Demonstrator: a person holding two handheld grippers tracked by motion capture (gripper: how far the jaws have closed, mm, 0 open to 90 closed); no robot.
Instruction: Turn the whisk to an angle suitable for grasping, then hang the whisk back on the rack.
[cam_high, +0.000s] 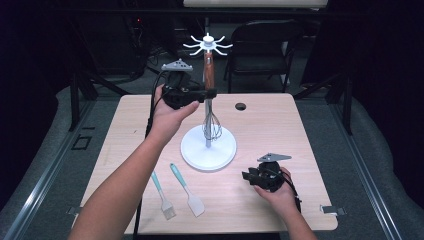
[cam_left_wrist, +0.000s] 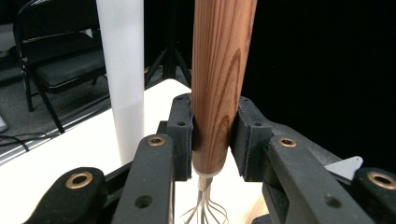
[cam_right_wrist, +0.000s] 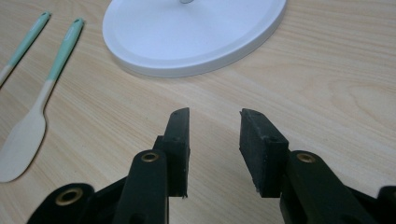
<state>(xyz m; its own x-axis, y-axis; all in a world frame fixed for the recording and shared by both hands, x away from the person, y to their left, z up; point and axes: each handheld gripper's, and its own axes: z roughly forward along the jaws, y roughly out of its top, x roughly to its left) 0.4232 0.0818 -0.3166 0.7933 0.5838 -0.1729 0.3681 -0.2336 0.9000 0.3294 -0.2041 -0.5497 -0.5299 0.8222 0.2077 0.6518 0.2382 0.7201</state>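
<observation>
Black pads of the left gripper (cam_left_wrist: 215, 140) clamp the whisk (cam_left_wrist: 219, 84) handle beside the stand's pole (cam_left_wrist: 122, 70) — hanging step, I'd judge (right gripper (cam_right_wrist: 215, 140) idle, jaws apart) — next: hook onto top prongs (cam_high: 208, 44).

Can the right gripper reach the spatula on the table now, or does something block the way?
Probably yes: the right gripper is open and holds nothing, and bare table lies between it and the spatula.
</observation>
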